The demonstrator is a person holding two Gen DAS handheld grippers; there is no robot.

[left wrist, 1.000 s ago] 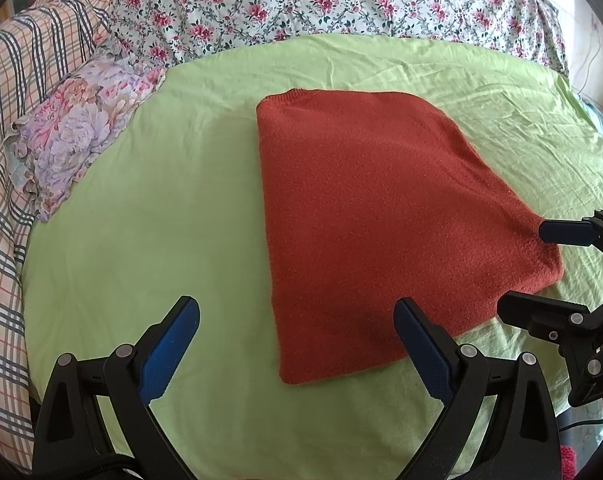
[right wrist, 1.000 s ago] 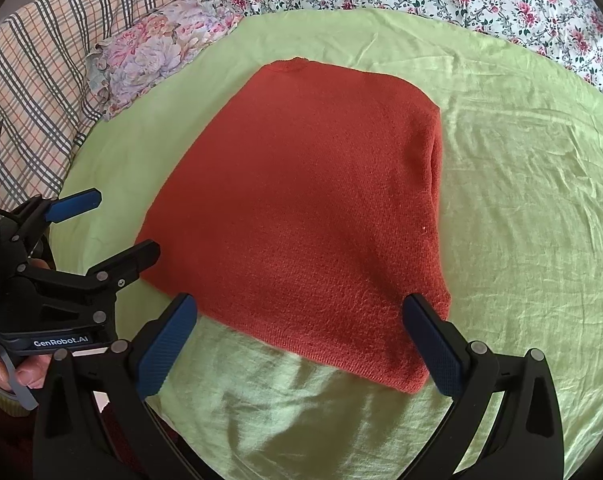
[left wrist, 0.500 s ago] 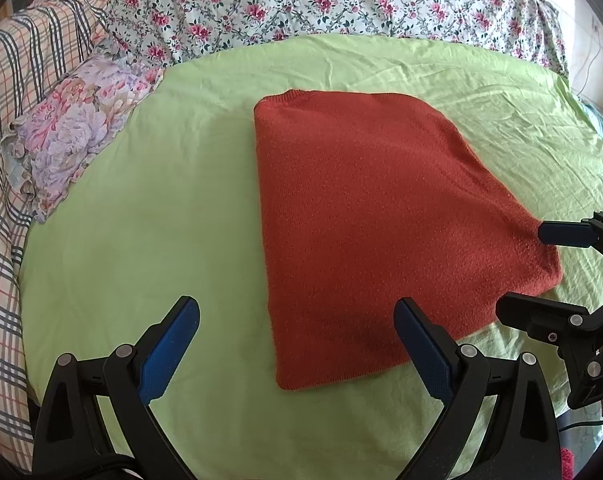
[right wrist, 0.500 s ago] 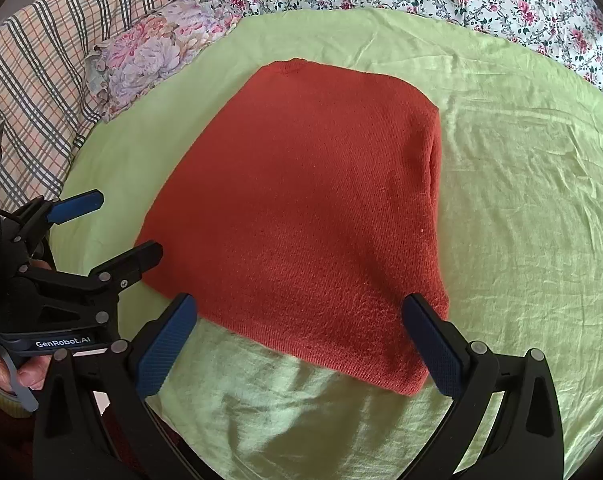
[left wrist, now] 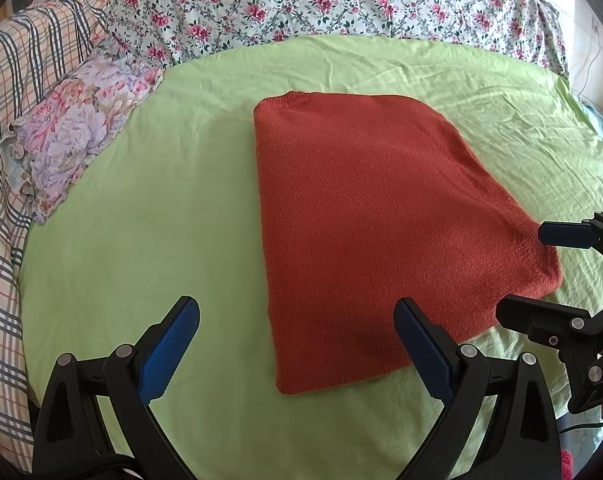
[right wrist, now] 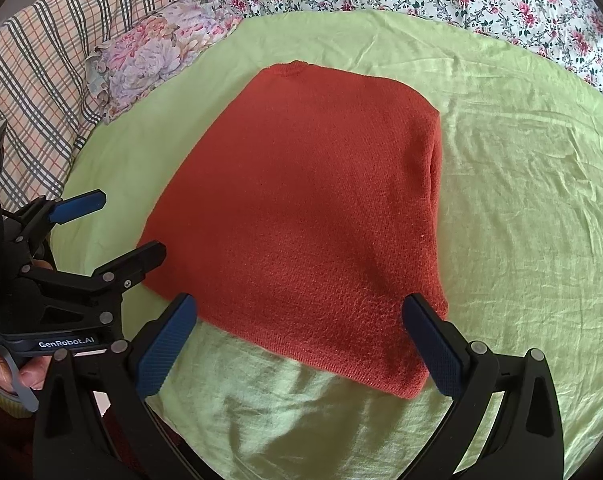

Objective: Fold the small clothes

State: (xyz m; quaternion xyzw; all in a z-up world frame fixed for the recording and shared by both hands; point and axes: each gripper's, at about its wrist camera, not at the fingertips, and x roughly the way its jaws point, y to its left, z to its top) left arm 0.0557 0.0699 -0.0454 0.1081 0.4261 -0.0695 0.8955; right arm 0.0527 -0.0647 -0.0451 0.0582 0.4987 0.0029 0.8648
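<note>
A rust-red knitted garment (left wrist: 373, 224) lies folded into a flat rectangle on the light green sheet (left wrist: 141, 216); it also shows in the right wrist view (right wrist: 313, 208). My left gripper (left wrist: 297, 344) is open and empty, hovering just short of the garment's near-left corner. My right gripper (right wrist: 299, 340) is open and empty, hovering over the garment's near edge. The right gripper also shows at the right of the left wrist view (left wrist: 541, 276), and the left gripper at the left of the right wrist view (right wrist: 117, 224). Neither touches the garment.
A pale floral pillow (left wrist: 73, 136) lies at the left of the sheet. A checked blanket (left wrist: 9, 92) lies beyond it. A rose-patterned quilt (left wrist: 321, 4) runs along the far side. The sheet's near edge (right wrist: 261, 452) is close below the grippers.
Both grippers have drawn back slightly from the garment. The garment has not moved and both grippers stay open.
</note>
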